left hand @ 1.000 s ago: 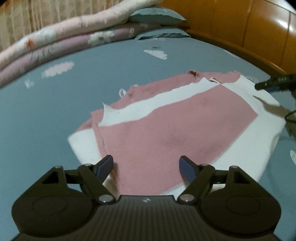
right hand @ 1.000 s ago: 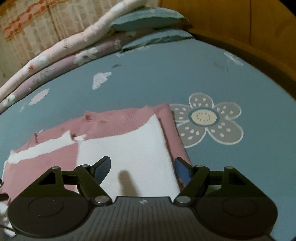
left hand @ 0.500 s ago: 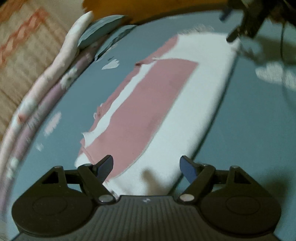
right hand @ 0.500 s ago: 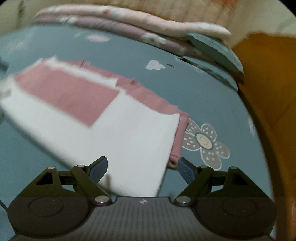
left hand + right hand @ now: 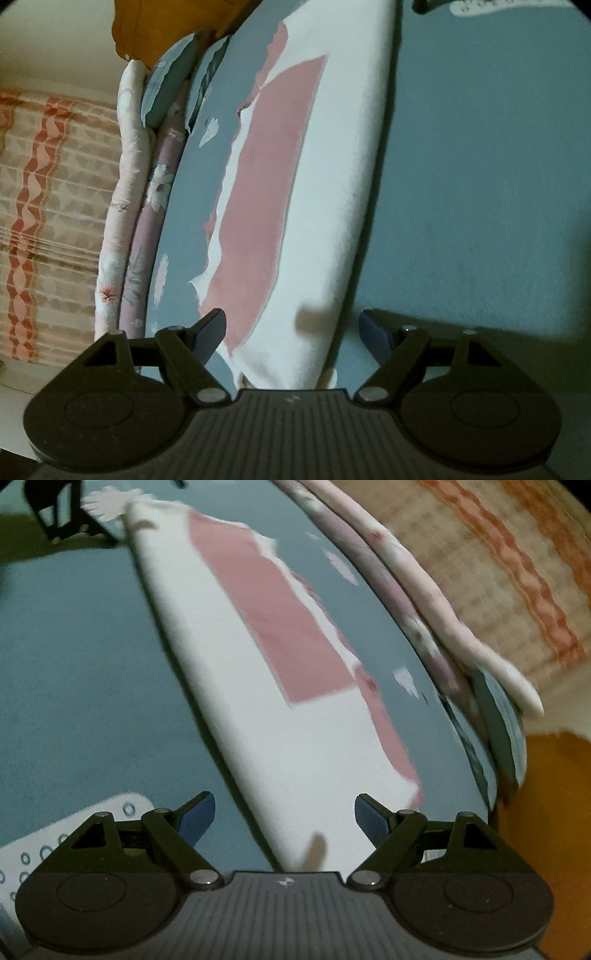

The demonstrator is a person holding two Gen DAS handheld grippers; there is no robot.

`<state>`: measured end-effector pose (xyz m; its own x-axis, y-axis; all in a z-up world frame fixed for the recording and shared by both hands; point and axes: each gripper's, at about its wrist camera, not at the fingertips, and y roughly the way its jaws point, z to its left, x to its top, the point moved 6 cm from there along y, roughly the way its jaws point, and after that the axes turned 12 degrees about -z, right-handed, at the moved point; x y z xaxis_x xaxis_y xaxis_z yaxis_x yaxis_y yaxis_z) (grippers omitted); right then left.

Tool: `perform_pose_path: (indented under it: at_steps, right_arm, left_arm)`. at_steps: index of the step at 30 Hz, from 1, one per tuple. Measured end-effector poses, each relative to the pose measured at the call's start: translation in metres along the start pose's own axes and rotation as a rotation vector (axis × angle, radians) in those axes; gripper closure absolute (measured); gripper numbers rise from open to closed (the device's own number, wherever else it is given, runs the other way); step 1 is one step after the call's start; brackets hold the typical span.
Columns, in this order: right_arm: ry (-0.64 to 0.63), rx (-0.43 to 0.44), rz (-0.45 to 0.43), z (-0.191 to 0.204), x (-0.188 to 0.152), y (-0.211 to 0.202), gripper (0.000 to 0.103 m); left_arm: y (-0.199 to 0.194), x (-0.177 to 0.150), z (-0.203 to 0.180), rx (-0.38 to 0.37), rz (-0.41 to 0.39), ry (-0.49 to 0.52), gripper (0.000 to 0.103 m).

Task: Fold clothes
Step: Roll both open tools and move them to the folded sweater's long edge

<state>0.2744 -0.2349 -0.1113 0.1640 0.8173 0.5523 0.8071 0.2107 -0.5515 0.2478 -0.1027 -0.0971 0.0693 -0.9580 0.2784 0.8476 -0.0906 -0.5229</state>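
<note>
A pink and white garment (image 5: pixel 317 206) lies folded flat on the blue bedsheet (image 5: pixel 480 184). My left gripper (image 5: pixel 291 332) is open at one short end of it, the white edge running between its fingers. At the opposite short end my right gripper (image 5: pixel 284 812) is open too, with the garment (image 5: pixel 280 686) reaching up between its fingers. The other gripper shows as a dark shape at the far end in the right wrist view (image 5: pixel 62 513). Neither gripper holds cloth.
Rolled pink and purple floral quilts (image 5: pixel 125 206) and blue pillows (image 5: pixel 166 88) line the far side of the bed. An orange wooden headboard (image 5: pixel 546 812) stands beyond the pillows. A patterned curtain (image 5: pixel 40 221) hangs behind the quilts.
Both grippers have swung round from the garment's long side to its two short ends and now face each other along it. Both stayed open; the garment has not moved.
</note>
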Motion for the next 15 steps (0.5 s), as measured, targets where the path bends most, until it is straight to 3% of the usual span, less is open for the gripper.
perform_pose_path:
  at_steps: [11, 15]
  right_arm:
    - [-0.125, 0.099, -0.129, 0.030, 0.063, 0.033, 0.017]
    - [-0.164, 0.091, -0.145, 0.041, 0.077, 0.042, 0.014]
  left_arm:
    - [0.024, 0.028, -0.002, 0.055, -0.028, 0.058, 0.024]
    - [0.028, 0.033, -0.004, 0.063, -0.051, 0.069, 0.023]
